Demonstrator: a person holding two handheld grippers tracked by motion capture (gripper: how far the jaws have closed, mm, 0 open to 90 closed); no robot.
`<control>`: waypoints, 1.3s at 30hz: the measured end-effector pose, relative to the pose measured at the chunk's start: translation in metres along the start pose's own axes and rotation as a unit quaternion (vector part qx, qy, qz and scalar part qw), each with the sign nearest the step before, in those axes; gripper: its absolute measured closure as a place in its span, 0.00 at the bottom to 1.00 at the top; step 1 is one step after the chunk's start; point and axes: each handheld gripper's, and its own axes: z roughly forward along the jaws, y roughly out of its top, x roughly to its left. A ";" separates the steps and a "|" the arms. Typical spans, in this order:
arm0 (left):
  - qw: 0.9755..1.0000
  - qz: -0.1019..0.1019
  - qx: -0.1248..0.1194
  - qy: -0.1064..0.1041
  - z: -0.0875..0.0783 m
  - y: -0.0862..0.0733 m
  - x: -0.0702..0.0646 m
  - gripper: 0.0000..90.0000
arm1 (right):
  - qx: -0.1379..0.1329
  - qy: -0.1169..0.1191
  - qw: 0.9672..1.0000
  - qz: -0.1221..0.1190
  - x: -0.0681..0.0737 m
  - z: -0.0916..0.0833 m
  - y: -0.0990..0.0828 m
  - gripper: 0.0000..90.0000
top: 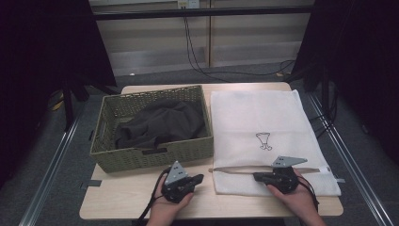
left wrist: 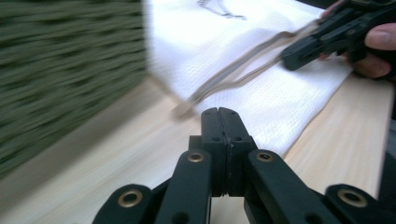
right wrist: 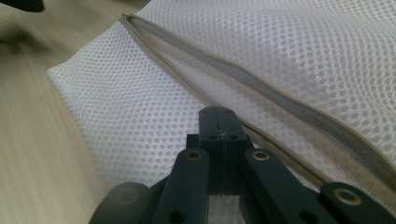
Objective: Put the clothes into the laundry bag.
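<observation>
Mesh laundry bag [top: 263,127], white and flat, is lying on the right half of the pale wooden table [top: 122,197] in the high view, a small dark drawing printed on it and a tan zipper [top: 244,169] running along its near edge. Beside it a green woven basket [top: 141,157] is holding a dark crumpled cloth [top: 160,123]. The left gripper [top: 199,178] is resting near the basket's front wall; the right gripper [top: 256,176] is lying on the bag by the zipper.

Left gripper view: jaws [left wrist: 220,116] are pressing together, gripping nothing, over bare wood, the bag's corner just ahead.

Right gripper view: jaws [right wrist: 218,115] are meeting, empty, over honeycomb mesh beside the partly gaping zipper [right wrist: 261,93].
</observation>
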 end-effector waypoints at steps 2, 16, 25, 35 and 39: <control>1.000 0.010 0.004 -0.007 0.007 0.002 -0.006 1.00 | -0.001 0.001 1.000 -0.001 0.002 -0.001 -0.002 1.00; 0.992 0.014 0.099 -0.073 0.075 0.018 -0.035 1.00 | 0.025 -0.039 0.998 0.044 0.001 0.001 0.014 1.00; 0.992 0.022 0.102 -0.067 0.073 0.017 -0.036 1.00 | -0.053 -0.072 0.996 0.002 -0.007 -0.022 0.020 0.83; 0.992 0.014 0.103 -0.070 0.073 0.017 -0.035 1.00 | 0.021 -0.091 0.995 -0.016 -0.010 0.000 0.010 0.52; 0.992 0.014 0.102 -0.070 0.074 0.017 -0.035 1.00 | 0.015 -0.140 0.990 -0.013 -0.014 -0.004 0.011 0.96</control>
